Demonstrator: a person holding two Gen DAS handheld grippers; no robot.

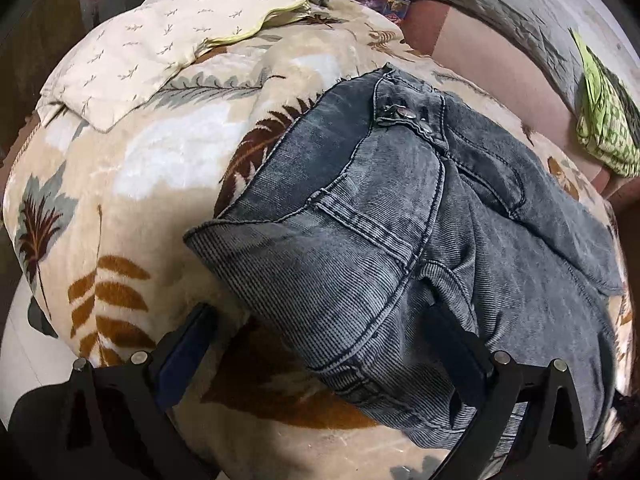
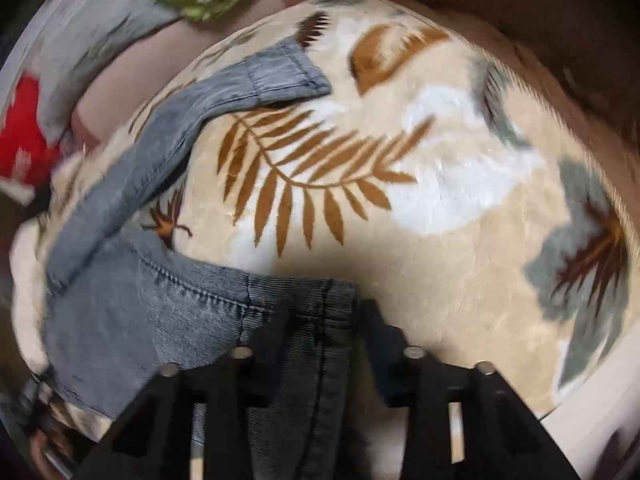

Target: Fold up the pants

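Grey stretch jeans [image 1: 400, 216] lie on the leaf-print fleece blanket [image 1: 120, 184] covering the bed, waistband and button fly toward the far side, seat and hip bunched up near the left gripper [image 1: 332, 344].

Left jaws stand wide apart, straddling a folded hip corner of the denim, not pinching it.

Right gripper [image 2: 324, 320]: jaws close together with a seam edge of the jeans between them, looks clamped on the fabric. That view is motion-blurred, so the contact is a judgement. One leg trails away, its hem [image 2: 288, 72] lying flat on the blanket.

Handling: fairly heavy soft cloth, limp, drapes and sags, ribbed weave so not slippery. Best grips are the thick parts: waistband, side seams, hems. A single layer would slide or bunch. The soft blanket underneath gives, so the fingers can dig under an edge.

Cream pillow [image 1: 160, 40] lies beyond, well apart.
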